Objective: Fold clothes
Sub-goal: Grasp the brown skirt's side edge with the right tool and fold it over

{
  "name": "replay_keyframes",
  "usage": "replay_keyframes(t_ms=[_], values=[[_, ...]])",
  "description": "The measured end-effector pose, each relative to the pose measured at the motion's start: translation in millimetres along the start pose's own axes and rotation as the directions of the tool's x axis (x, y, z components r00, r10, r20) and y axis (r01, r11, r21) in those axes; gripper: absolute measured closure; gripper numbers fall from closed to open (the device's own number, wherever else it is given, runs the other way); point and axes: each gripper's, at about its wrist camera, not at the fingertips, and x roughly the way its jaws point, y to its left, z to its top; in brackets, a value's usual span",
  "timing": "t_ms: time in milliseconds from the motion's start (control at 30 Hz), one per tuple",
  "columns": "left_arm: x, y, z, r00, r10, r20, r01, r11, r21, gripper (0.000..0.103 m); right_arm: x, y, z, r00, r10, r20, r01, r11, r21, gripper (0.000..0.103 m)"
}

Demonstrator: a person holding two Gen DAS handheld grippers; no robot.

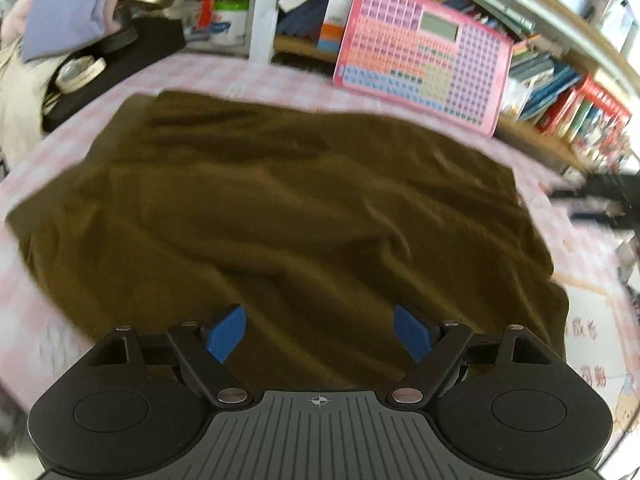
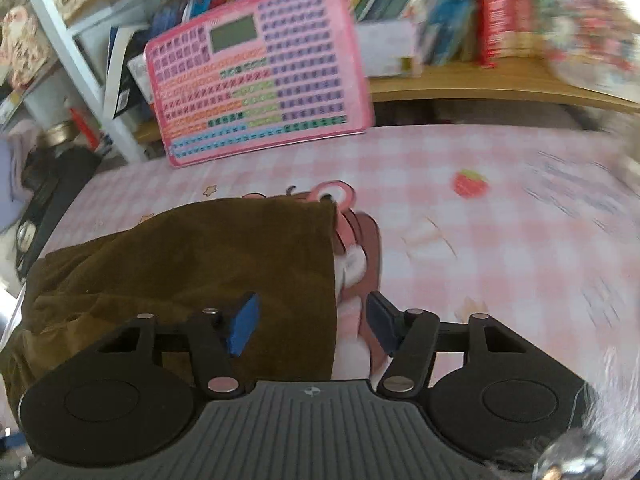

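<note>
An olive-brown garment (image 1: 280, 208) lies spread and wrinkled on the pink checked tablecloth (image 1: 248, 76). My left gripper (image 1: 320, 330) is open and empty, hovering over the garment's near edge. In the right wrist view the same garment (image 2: 192, 264) lies to the left, its straight right edge running down between my fingers. My right gripper (image 2: 310, 322) is open and empty above that edge, its left blue pad (image 2: 243, 330) over cloth and its right pad (image 2: 380, 326) over the tablecloth (image 2: 480, 208).
A pink keyboard toy board (image 1: 424, 52) leans against the bookshelf at the back; it also shows in the right wrist view (image 2: 260, 72). Books (image 1: 568, 92) fill the shelves. Tape rolls (image 1: 80, 70) and a black object sit at the far left. A white post (image 1: 266, 8) stands behind.
</note>
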Motion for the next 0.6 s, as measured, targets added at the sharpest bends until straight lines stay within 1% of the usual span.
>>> replay_keyframes(t_ms=[67, 133, 200, 267, 300, 367, 433, 467, 500, 533, 567, 600], values=[[-7, -2, -9, 0.998, 0.055, -0.013, -0.056, 0.998, -0.034, 0.019, 23, -9, 17, 0.999, 0.027, -0.021, -0.028, 1.000, -0.008, 0.058], [-14, 2, -17, 0.993, 0.118, -0.026, -0.120, 0.989, -0.087, 0.019, 46, -19, 32, 0.998, 0.051, -0.034, -0.051, 0.999, 0.016, 0.061], [-21, 4, -22, 0.986, 0.166, -0.033, -0.169, 0.978, -0.125, 0.019, 62, -26, 41, 0.996, 0.080, -0.047, -0.078, 0.995, 0.059, 0.066], [-25, 7, -26, 0.977, 0.209, -0.044, -0.214, 0.964, -0.156, 0.019, 77, -30, 46, 0.990, 0.127, -0.068, -0.121, 0.989, 0.089, 0.073], [-27, 6, -27, 0.974, 0.221, -0.050, -0.226, 0.960, -0.163, 0.019, 83, -31, 48, 0.986, 0.147, -0.079, -0.139, 0.985, 0.099, 0.076], [-28, 2, -29, 0.971, 0.233, -0.061, -0.240, 0.956, -0.166, 0.019, 94, -29, 50, 0.981, 0.168, -0.099, -0.158, 0.983, 0.098, 0.099], [-29, -3, -29, 0.969, 0.239, -0.065, -0.247, 0.956, -0.161, 0.019, 89, -21, 52, 0.978, 0.188, -0.094, -0.183, 0.981, 0.058, 0.099], [-29, -5, -27, 0.968, 0.243, -0.062, -0.249, 0.956, -0.154, 0.019, 81, -17, 54, 0.973, 0.219, -0.080, -0.216, 0.976, 0.036, 0.099], [-29, -7, -26, 0.968, 0.245, -0.059, -0.251, 0.957, -0.148, 0.019, 65, -10, 56, 0.953, 0.301, -0.048, -0.301, 0.954, 0.007, 0.099], [-29, -9, -26, 0.967, 0.248, -0.060, -0.254, 0.957, -0.143, 0.019, 43, -3, 58, 0.918, 0.397, -0.005, -0.397, 0.917, -0.034, 0.099], [-27, -12, -25, 0.966, 0.250, -0.064, -0.257, 0.956, -0.144, 0.019, 26, 3, 60, 0.893, 0.448, 0.031, -0.444, 0.892, -0.086, 0.099], [-26, -13, -23, 0.965, 0.252, -0.069, -0.259, 0.955, -0.144, 0.019, 10, 10, 64, 0.888, 0.455, 0.060, -0.443, 0.884, -0.151, 0.099]])
